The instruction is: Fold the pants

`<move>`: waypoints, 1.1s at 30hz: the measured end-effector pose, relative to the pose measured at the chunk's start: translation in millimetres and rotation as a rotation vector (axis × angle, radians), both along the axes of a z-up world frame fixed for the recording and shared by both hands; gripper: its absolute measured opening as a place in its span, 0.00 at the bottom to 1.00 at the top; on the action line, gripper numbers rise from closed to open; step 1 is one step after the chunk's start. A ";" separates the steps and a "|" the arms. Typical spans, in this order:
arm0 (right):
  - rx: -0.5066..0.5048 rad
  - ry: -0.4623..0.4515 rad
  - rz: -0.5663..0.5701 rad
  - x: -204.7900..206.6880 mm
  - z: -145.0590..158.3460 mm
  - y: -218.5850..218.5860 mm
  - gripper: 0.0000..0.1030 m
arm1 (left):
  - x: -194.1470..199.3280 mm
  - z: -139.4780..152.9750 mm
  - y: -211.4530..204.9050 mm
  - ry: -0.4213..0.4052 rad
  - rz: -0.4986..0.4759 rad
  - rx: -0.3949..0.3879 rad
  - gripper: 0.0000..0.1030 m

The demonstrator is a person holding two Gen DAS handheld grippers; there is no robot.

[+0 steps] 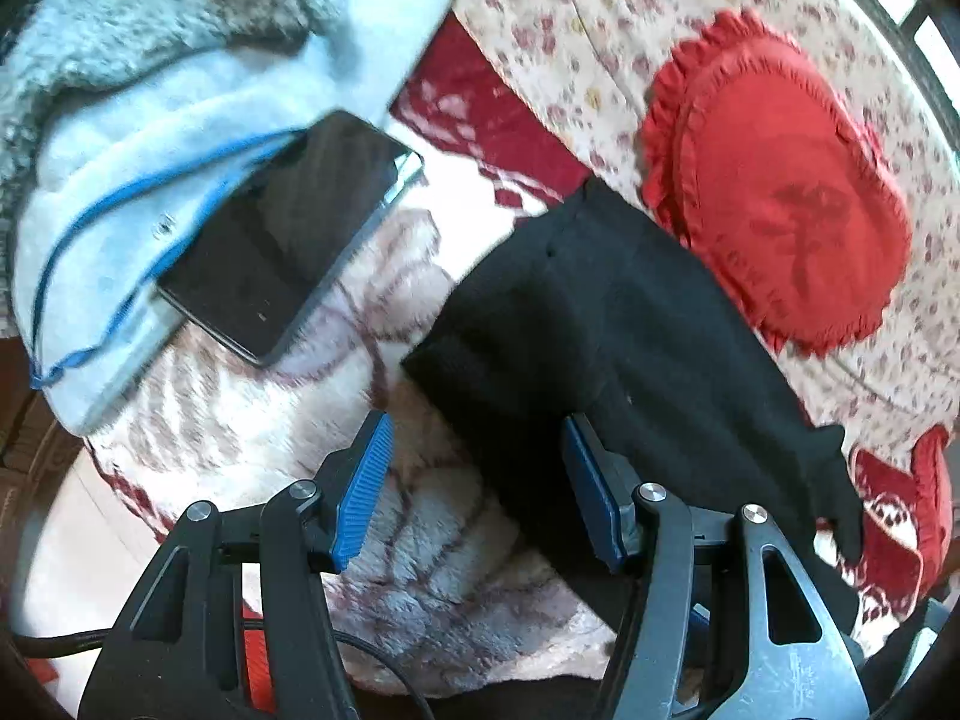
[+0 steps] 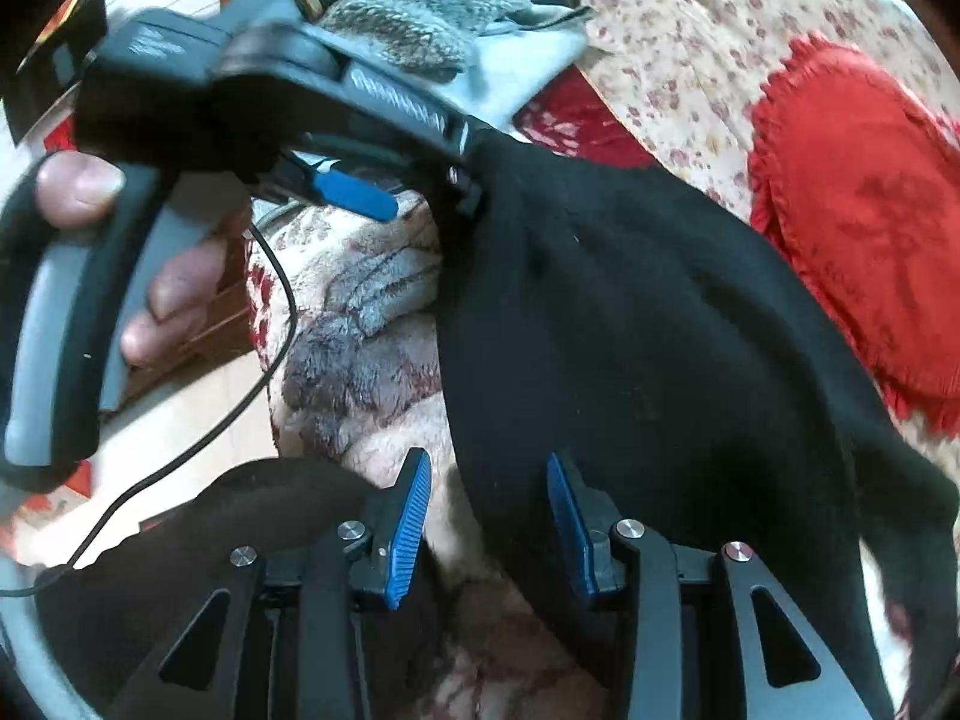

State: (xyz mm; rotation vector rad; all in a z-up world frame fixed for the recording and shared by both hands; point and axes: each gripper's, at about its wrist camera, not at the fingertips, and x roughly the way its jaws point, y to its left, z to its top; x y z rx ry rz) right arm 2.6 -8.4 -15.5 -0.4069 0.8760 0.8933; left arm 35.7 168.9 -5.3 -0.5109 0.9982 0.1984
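From the left wrist view, the left hand-held gripper (image 1: 477, 486) is spread wide, with nothing pinched. The black pants (image 1: 600, 324) lie on a fluffy blanket (image 1: 420, 540) on the bed. They run from near the middle down to the right, and their edge sits right by the right blue pad (image 1: 591, 495). A dark phone (image 1: 288, 234) rests on a light blue fleece (image 1: 180, 120), apart from the pants. A red heart pillow (image 1: 780, 204) lies beside the pants on a flowery sheet (image 1: 600, 18).

From the right wrist view, the right hand-held gripper (image 2: 489, 522) has its jaws partly spread. The pants (image 2: 630, 330) pass between the pads, but the pads do not look pressed on the cloth. The left hand-held gripper (image 2: 360, 198) sits at the top edge of the pants, held by a hand (image 2: 120, 240). I cannot tell from here if it touches the cloth.

It looks like a fold is just starting or between grabs. Next, each gripper probably needs to close on an edge of the pants, then lift and lay one part over the other.
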 end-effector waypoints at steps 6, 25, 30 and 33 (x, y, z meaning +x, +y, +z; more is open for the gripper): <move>-0.005 -0.013 -0.026 15.3 -4.4 7.6 0.38 | 11.8 -12.2 6.9 0.034 0.004 -0.062 0.58; 0.251 0.173 -0.056 12.2 27.7 -12.9 0.10 | -21.1 14.5 -6.8 -0.023 -0.015 0.051 0.10; 0.235 0.198 -0.013 -8.2 21.1 -8.0 0.10 | -40.8 4.4 -1.5 0.011 -0.009 0.069 0.10; 0.204 0.253 -0.025 -5.3 3.3 -4.8 0.10 | -42.7 -13.9 0.0 0.066 -0.006 0.084 0.10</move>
